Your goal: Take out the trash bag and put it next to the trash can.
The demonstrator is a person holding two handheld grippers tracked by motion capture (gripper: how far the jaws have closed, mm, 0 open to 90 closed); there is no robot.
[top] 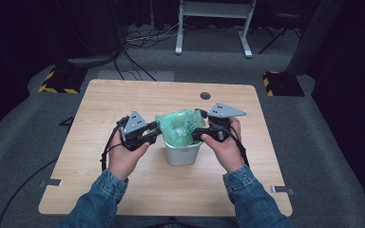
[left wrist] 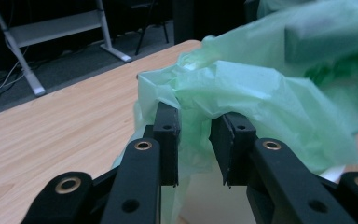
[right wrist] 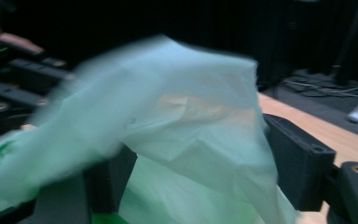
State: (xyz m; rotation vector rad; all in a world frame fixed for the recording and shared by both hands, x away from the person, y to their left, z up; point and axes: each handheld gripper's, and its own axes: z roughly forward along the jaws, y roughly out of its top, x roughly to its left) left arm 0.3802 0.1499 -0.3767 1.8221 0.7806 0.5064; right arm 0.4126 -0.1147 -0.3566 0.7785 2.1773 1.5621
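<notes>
Item 1: wooden counter (top: pixel 123 190), pale grain, a dark round port near its far edge.

Item 2: small white bin (top: pixel 182 153), upright, near the counter's centre, between the person's two hands.

Item 3: thin green bag (top: pixel 178 124), bunched and puffed up over the bin's mouth, its lower part apparently inside the bin; not yet spread over the rim.

Item 4: left hand-held gripper (left wrist: pixel 195 140), held just left of the bin, pointing rightward at it. Jaws stood parted with a fold of bag film hanging in the gap; whether they pinched the film could not be told.

Item 5: right hand-held gripper (right wrist: pixel 200 163), held just right of the bin, pointing leftward. Jaws stood wide apart, film draped loosely between and over them; released, not clamped.

Relation noted: the bag lay directly between the two hand-held grippers, which faced each other across the bin along the counter's left-right line, each about equally near. Judged next: each side would draw its edge outward and down over the rim.
</notes>
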